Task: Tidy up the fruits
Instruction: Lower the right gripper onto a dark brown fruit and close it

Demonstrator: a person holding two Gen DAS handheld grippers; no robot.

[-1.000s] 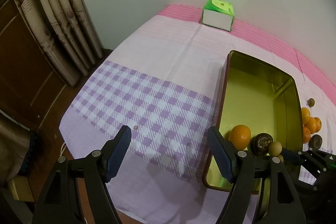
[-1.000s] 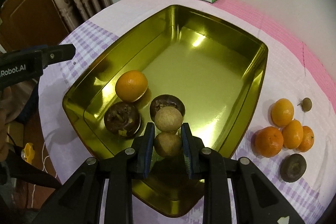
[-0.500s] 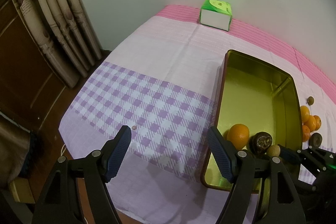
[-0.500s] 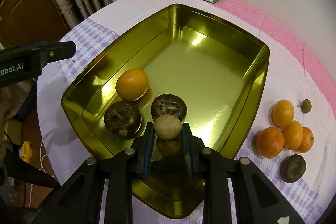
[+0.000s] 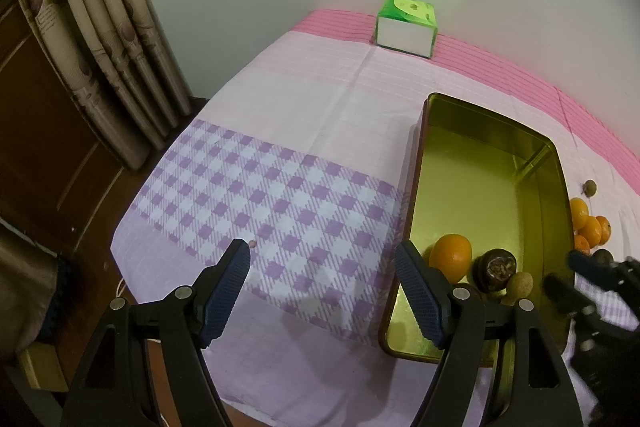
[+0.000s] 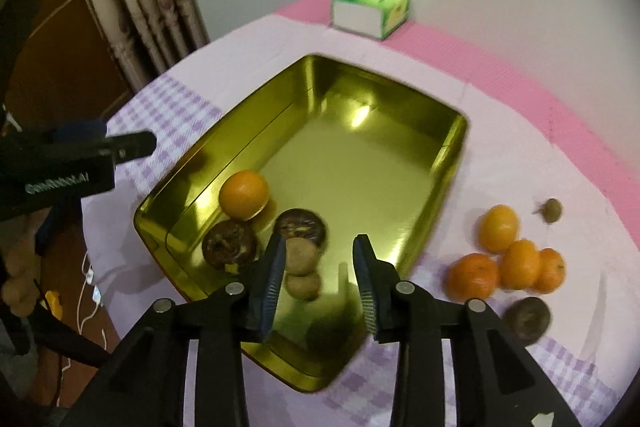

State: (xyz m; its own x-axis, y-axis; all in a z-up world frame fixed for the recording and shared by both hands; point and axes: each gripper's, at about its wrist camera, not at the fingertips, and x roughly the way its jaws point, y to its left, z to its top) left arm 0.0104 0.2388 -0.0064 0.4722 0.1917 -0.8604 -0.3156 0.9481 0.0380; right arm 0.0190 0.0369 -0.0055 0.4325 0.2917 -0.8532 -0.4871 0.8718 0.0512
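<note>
My right gripper [image 6: 320, 259] has just been opening, its jaws released from the longan [image 6: 301, 255] in the gold tin [image 6: 400, 131]; my left gripper [image 5: 322, 267] gapes, empty.

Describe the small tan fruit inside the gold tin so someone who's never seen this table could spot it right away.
Find the gold tin on the pink and purple cloth. Its fruit sit at the near end: one orange, two dark brown fruit, and the tan fruit just in front of them. The tan fruit is the palest, smooth, round and dull beige, with its reflection showing below it.
</note>
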